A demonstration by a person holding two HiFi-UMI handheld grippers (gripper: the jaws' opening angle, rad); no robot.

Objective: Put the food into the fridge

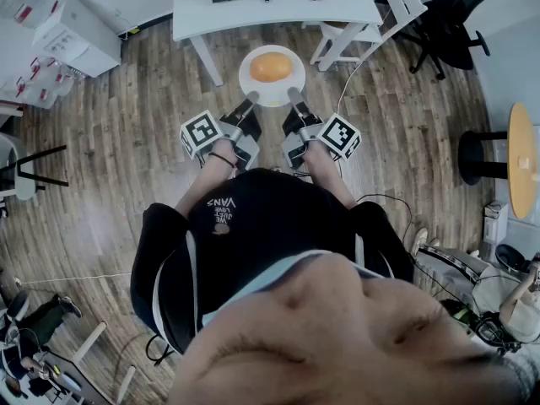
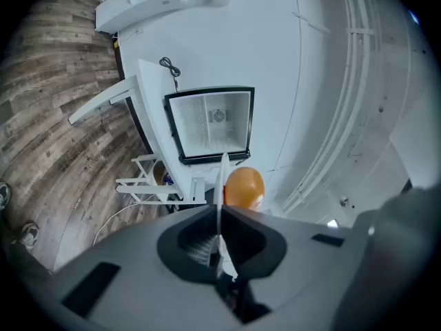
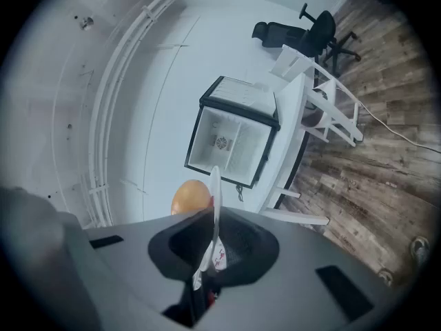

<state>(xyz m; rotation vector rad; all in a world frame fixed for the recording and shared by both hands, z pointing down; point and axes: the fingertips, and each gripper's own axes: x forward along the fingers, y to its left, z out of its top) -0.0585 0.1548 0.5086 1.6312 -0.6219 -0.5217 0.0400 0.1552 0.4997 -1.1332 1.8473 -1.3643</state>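
A white plate (image 1: 272,87) carries a round orange food item (image 1: 271,67) and hangs in the air in front of the person. My left gripper (image 1: 251,99) is shut on the plate's left rim, and my right gripper (image 1: 293,94) is shut on its right rim. In the left gripper view the plate (image 2: 222,185) shows edge-on in my left gripper (image 2: 220,216), with the orange food (image 2: 243,187) beyond it. The small fridge (image 2: 210,125) stands open on a white table. The right gripper view shows the plate (image 3: 215,192) in my right gripper (image 3: 215,223), the food (image 3: 191,196) and the open fridge (image 3: 234,140).
A white table (image 1: 270,11) stands ahead, with a white chair (image 1: 363,32) at its right and a black office chair (image 1: 451,15) further right. White boxes (image 1: 63,36) lie at the left. A round wooden table (image 1: 521,159) is at the right edge.
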